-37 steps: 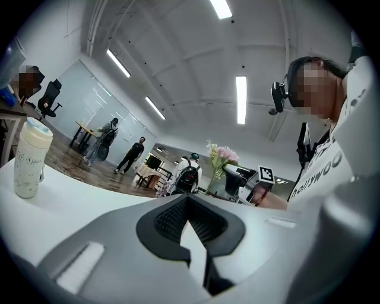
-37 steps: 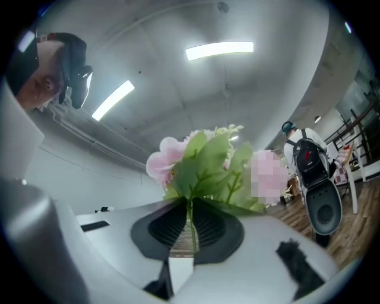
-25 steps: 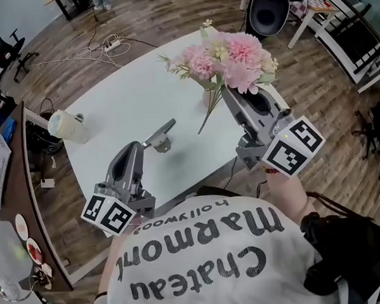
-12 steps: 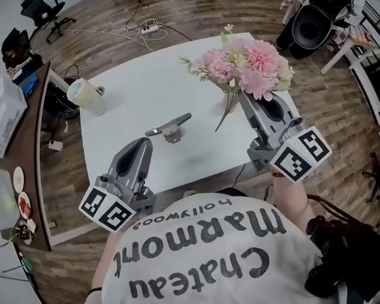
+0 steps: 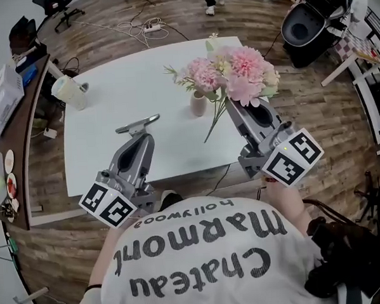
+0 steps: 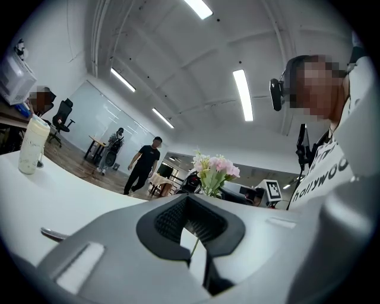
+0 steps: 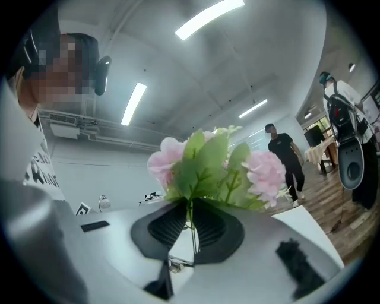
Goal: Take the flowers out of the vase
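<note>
Flowers (image 5: 231, 70) already clear of the vase (image 5: 199, 104): pink blooms and green leaves up in the air, thin stems dangling over the table without touching anything. Pinched round the stems by the right gripper (image 7: 190, 214), ribbed pads closed in on them with barely any gap left either side. Just to the left of that bunch, sitting upright on the white table (image 5: 111, 101), one small pale vase, close to the hanging stems but apart from them. Further left, down by the near edge, the left gripper (image 6: 190, 225) with jaws a little way apart and holding nothing, only tabletop showing through the gap. Right ahead of its tips, lying flat, a small grey metal piece (image 5: 138, 125). Way off near the far left corner, a pale cup (image 5: 69, 93). Wood floor all round.
</note>
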`<state>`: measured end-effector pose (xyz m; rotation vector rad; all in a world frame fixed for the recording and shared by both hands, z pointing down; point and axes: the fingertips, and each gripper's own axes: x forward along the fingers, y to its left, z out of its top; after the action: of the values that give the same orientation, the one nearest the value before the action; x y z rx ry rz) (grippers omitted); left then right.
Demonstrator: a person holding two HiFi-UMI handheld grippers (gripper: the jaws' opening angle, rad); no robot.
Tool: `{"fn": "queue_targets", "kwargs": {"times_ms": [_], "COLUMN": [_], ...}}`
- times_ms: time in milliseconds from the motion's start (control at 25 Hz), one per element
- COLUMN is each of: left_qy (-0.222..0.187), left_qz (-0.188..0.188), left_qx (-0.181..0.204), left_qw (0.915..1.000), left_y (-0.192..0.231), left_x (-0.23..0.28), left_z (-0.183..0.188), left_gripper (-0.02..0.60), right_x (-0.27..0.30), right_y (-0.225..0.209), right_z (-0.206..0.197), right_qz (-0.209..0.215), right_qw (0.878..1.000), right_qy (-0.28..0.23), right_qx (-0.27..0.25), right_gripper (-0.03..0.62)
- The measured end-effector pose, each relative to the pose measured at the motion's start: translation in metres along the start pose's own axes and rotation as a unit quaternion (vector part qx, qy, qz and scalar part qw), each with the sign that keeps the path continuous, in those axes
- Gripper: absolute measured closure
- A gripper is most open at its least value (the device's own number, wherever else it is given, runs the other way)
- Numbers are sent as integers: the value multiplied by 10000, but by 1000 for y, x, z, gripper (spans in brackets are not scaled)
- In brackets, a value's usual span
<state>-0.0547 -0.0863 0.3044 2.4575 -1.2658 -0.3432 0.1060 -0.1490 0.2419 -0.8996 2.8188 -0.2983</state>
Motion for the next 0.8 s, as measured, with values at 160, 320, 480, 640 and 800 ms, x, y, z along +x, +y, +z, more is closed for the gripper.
{"fn": "queue_targets", "kwargs": {"times_ms": [160, 320, 480, 640, 800], "left_qy": [-21, -116, -233, -289, -283], "left_qz": [31, 191, 455, 712, 867], "left_qx": [81, 114, 101, 233, 186], "left_qw": [10000, 9997, 9986, 9968, 9957], "left_y": [-54, -83, -100, -138, -154], "left_x": [20, 27, 26, 5, -20], "left_z": [-31, -49, -54, -71, -87], "left_gripper": [580, 580, 580, 579, 578], "right_x": [-48, -70, -80, -113, -127], "right_y": [-16, -20, -17, 4, 23], "right_z": [3, 4, 4, -4, -21], "right_qz": [233, 515, 813, 1128, 1294], "right_qw": [9997, 9986, 9963, 9928, 9899], "right_qy": [-9, 57, 212, 328, 464], "right_qx": [28, 72, 170, 248, 348], "right_gripper": [553, 553, 553, 553, 553]}}
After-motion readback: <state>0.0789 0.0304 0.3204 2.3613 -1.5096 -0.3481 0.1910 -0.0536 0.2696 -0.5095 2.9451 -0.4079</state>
